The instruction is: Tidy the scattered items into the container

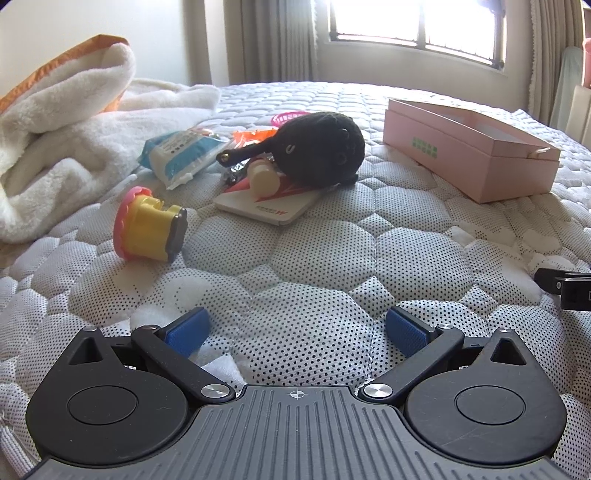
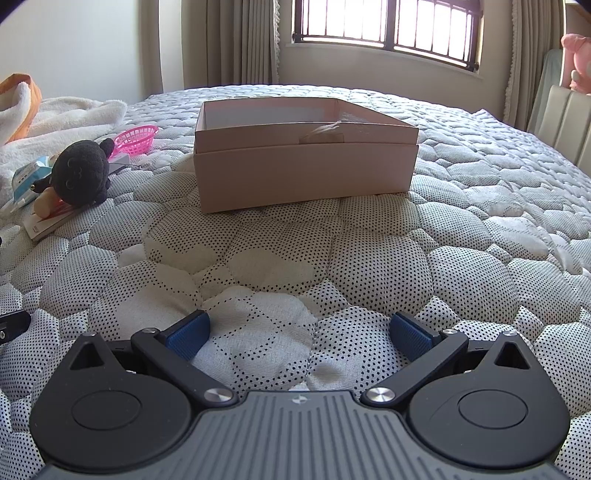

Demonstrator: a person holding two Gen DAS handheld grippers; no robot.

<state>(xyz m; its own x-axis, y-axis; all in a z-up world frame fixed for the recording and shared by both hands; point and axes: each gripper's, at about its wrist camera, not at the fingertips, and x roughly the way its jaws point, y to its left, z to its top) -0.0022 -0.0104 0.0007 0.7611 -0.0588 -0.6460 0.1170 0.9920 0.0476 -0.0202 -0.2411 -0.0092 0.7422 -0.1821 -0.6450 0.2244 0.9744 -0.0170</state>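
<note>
An open pink box [image 1: 469, 147] [image 2: 306, 155] stands on the quilted bed. Left of it lies a cluster: a black plush toy [image 1: 317, 147] [image 2: 79, 177], a cream bottle [image 1: 262, 177], a white card [image 1: 266, 203], a blue-white packet [image 1: 181, 155], an orange wrapper [image 1: 251, 134], a pink basket [image 2: 136, 137] and a yellow-pink toy cup [image 1: 149, 223] on its side. My left gripper [image 1: 297, 332] is open and empty, low over the bed, short of the cluster. My right gripper [image 2: 299, 332] is open and empty, facing the box.
A white fleece blanket [image 1: 66, 133] with orange trim is heaped at the far left. Curtains and a barred window [image 2: 388, 33] stand behind the bed. A padded headboard [image 2: 561, 118] and a pink plush [image 2: 576, 59] are at the far right.
</note>
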